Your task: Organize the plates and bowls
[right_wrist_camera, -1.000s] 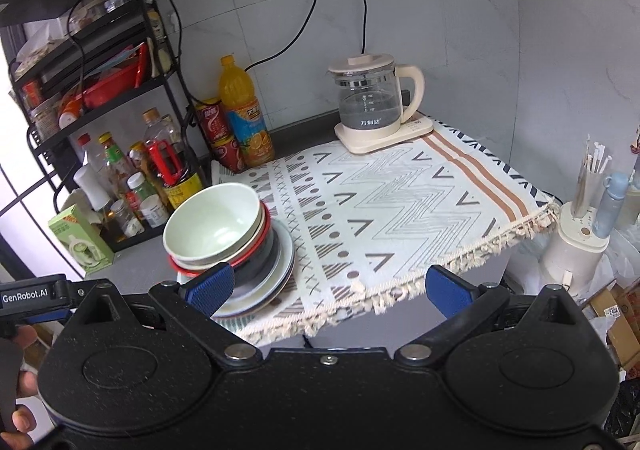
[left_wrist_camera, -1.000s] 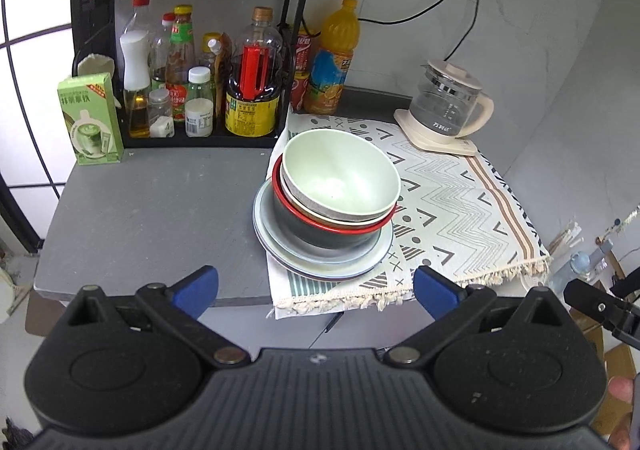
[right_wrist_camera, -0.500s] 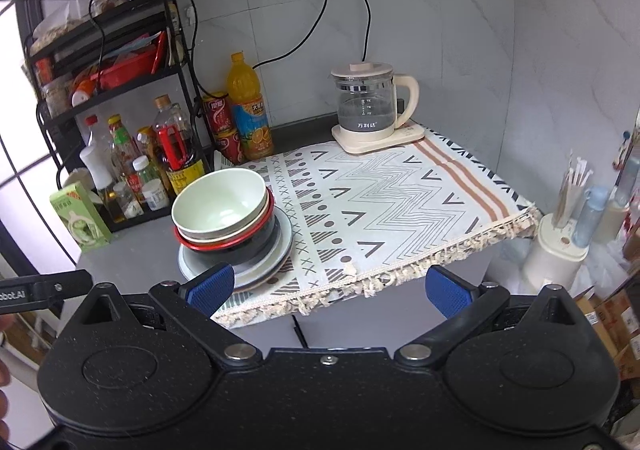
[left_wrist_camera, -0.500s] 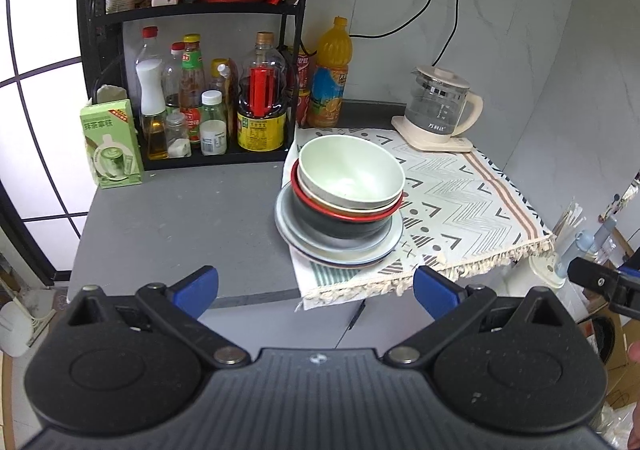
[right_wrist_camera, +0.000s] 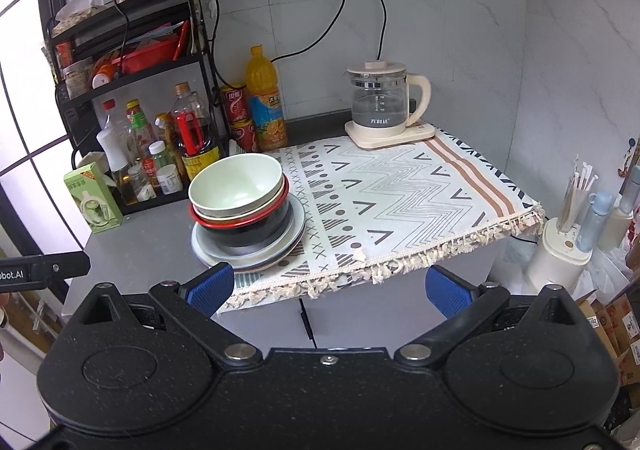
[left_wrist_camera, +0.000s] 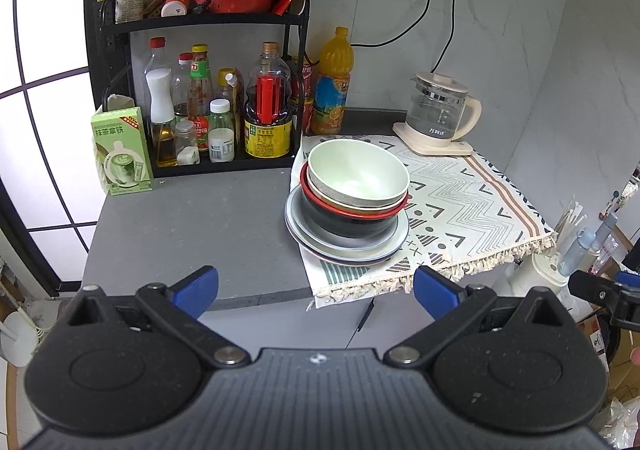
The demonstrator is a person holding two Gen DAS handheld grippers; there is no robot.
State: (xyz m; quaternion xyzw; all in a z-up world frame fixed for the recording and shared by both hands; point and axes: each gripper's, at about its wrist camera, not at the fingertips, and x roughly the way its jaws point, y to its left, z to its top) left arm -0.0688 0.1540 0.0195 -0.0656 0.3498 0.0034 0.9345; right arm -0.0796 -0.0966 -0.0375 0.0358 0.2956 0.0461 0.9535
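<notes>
Both grippers hang off the front edge of the counter point(left_wrist_camera: 192, 226), level and pointed at the crockery. The left gripper point(left_wrist_camera: 316, 284) has its blue pads spread wide with nothing between them. The right gripper point(right_wrist_camera: 328, 286) is spread just as wide and is also empty. Each one shows at the edge of the other's view as a black bar, held well apart from the stack.

The stack point(left_wrist_camera: 348, 206) sits at the left end of a patterned mat point(right_wrist_camera: 400, 194), its left side overhanging onto bare grey counter. A pale green bowl point(left_wrist_camera: 358, 174) lies on top, nested in a cream bowl whose rim only shows, then a black bowl point(right_wrist_camera: 244, 234) with a red rim. Under them are plates point(left_wrist_camera: 344, 250), a grey one over at least one more; how many I cannot tell. A black rack point(left_wrist_camera: 200, 90) of bottles stands behind the stack, a kettle point(right_wrist_camera: 384, 106) at the mat's far right corner.
</notes>
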